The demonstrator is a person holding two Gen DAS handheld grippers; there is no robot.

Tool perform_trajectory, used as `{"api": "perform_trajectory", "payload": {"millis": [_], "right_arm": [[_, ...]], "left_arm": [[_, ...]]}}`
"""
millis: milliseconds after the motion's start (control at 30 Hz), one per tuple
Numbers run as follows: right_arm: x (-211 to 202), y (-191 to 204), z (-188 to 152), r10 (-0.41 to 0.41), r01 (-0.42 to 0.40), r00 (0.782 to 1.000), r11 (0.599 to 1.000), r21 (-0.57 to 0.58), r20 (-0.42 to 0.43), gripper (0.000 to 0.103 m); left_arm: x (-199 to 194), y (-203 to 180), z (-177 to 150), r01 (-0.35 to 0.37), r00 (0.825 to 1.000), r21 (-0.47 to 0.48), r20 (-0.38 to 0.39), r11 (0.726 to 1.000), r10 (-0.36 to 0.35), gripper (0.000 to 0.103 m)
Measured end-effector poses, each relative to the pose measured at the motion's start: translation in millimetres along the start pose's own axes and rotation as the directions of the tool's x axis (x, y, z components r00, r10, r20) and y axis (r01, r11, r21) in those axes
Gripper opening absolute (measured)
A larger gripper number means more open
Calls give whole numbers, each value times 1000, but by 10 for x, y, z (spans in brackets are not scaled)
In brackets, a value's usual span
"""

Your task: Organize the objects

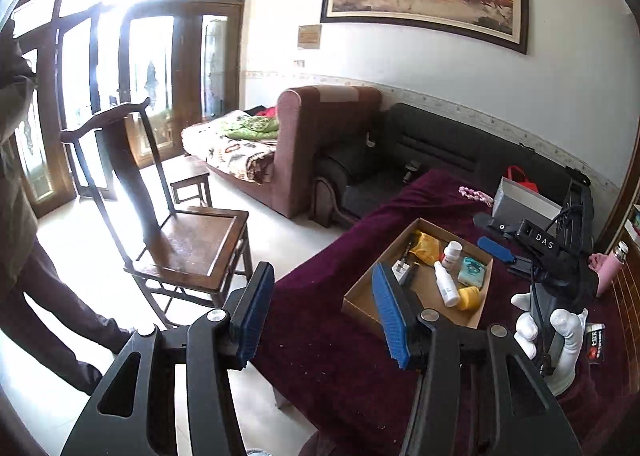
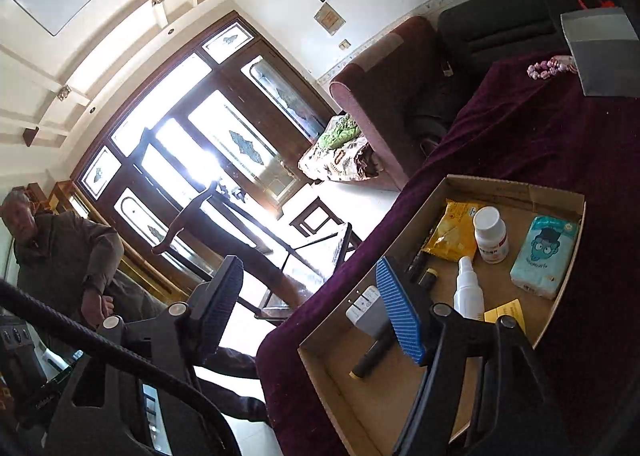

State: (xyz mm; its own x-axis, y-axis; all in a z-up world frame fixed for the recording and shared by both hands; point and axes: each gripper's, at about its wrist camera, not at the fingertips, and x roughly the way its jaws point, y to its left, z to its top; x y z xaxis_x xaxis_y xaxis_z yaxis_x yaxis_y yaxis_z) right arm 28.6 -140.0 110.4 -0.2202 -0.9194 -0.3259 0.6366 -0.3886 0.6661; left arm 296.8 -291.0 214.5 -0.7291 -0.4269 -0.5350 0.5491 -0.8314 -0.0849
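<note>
A shallow cardboard box (image 1: 362, 306) (image 2: 360, 412) lies on the table's purple cloth (image 1: 320, 344). It holds a yellow packet (image 2: 452, 230), a white pill bottle (image 2: 490, 236), a white spray bottle (image 2: 468, 292), a pale blue tissue pack (image 2: 544, 256), a white remote-like device (image 2: 364, 306) and a black pen (image 2: 372, 358). My left gripper (image 1: 322, 320) hangs open over the table's left edge, nothing between its blue pads. My right gripper (image 2: 310, 312) (image 1: 494, 236), in a white-gloved hand (image 1: 560, 336), stands open and empty above the box's near left corner.
A wooden chair (image 1: 192, 240) stands left of the table, with a maroon sofa (image 1: 320, 143) and a black sofa (image 1: 432, 151) behind. A grey bag (image 1: 524, 207), pink beads (image 1: 476, 193) and a pink bottle (image 1: 612, 268) sit at the table's far side. A person (image 2: 64, 252) stands by the door.
</note>
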Motion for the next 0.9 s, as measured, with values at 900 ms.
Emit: {"api": "perform_trajectory", "payload": {"millis": [900], "right_arm": [[-193, 316, -25, 90, -93, 994, 994, -54, -56, 72]], "left_arm": [[216, -611, -77, 51, 999, 69, 5, 996, -52, 46]]}}
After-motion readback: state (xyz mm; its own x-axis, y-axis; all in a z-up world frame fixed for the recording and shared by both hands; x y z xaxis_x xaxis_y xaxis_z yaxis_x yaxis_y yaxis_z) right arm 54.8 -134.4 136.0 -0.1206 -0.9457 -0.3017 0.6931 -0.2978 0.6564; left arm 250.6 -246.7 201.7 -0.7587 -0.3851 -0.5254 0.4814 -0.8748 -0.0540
